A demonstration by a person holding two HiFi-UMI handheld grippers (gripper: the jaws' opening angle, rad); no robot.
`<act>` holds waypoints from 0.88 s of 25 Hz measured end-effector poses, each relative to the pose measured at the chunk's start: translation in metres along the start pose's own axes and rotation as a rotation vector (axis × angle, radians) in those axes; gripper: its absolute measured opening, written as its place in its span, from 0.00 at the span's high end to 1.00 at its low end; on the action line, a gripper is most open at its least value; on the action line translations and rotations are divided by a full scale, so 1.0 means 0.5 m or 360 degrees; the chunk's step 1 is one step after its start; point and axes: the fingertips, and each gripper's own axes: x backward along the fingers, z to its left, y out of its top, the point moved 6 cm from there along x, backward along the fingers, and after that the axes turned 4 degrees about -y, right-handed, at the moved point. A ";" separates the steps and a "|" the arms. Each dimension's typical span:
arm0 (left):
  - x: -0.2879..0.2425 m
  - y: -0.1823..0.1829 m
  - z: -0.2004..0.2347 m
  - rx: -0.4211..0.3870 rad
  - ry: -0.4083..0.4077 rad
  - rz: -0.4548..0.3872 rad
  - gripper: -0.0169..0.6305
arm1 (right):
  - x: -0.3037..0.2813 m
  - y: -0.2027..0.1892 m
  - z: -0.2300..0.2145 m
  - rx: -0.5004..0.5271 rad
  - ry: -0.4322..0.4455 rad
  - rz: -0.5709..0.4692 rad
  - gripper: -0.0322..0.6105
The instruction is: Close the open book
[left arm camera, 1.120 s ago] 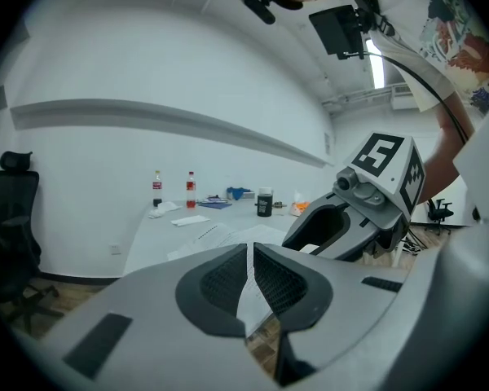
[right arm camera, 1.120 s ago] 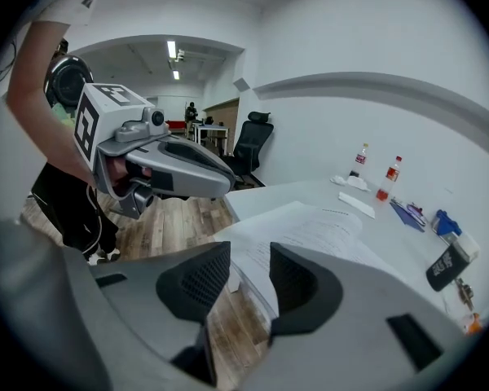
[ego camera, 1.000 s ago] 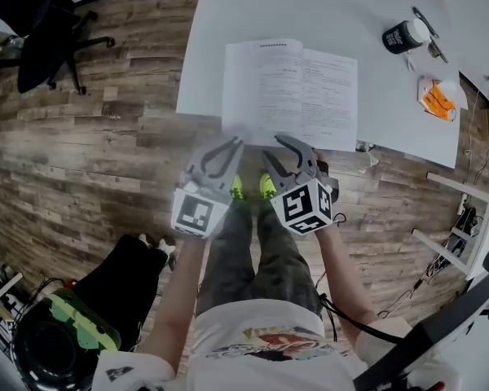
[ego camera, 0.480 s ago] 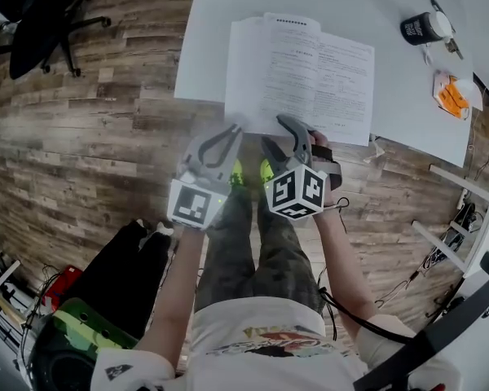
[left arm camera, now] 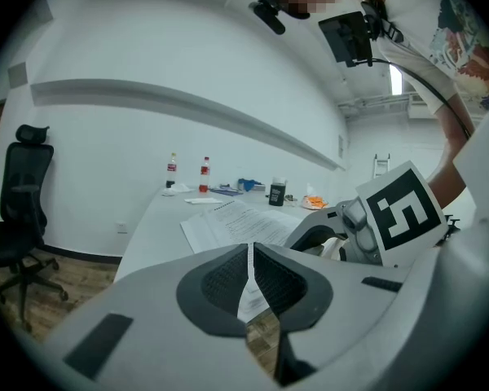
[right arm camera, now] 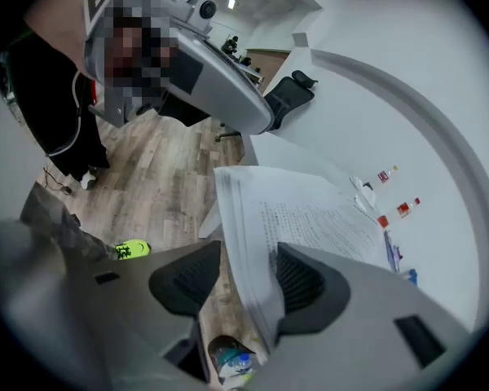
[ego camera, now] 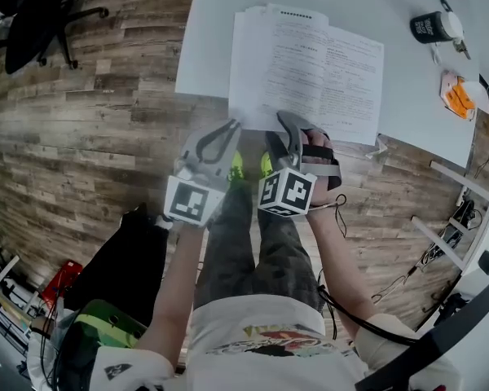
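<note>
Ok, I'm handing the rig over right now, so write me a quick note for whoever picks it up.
Left gripper: jaws shut, empty, by the book's near left corner.
Right gripper: jaws apart with the near edge of the book's pages between them, not clamped.
Book: lying open at the front edge of the white table.
Done: nothing yet.
Left: probably clamp the pages, fold them over, shut the book.

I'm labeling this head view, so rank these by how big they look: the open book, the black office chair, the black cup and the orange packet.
1. open book
2. black office chair, cut off by the frame edge
3. black cup and orange packet: too alike to rank
</note>
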 end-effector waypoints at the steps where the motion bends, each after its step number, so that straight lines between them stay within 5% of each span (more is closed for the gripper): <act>1: 0.000 -0.001 0.001 0.0004 -0.0001 0.0003 0.95 | -0.002 0.000 0.000 0.0006 -0.0021 0.0013 0.63; 13: 0.007 0.026 0.013 -0.0029 -0.0008 -0.0010 0.95 | 0.006 0.012 -0.023 -0.0185 0.0026 -0.0048 0.68; 22: 0.027 0.082 0.002 -0.0063 0.0010 -0.0015 0.95 | 0.046 0.018 -0.048 -0.0523 0.0104 -0.0165 0.85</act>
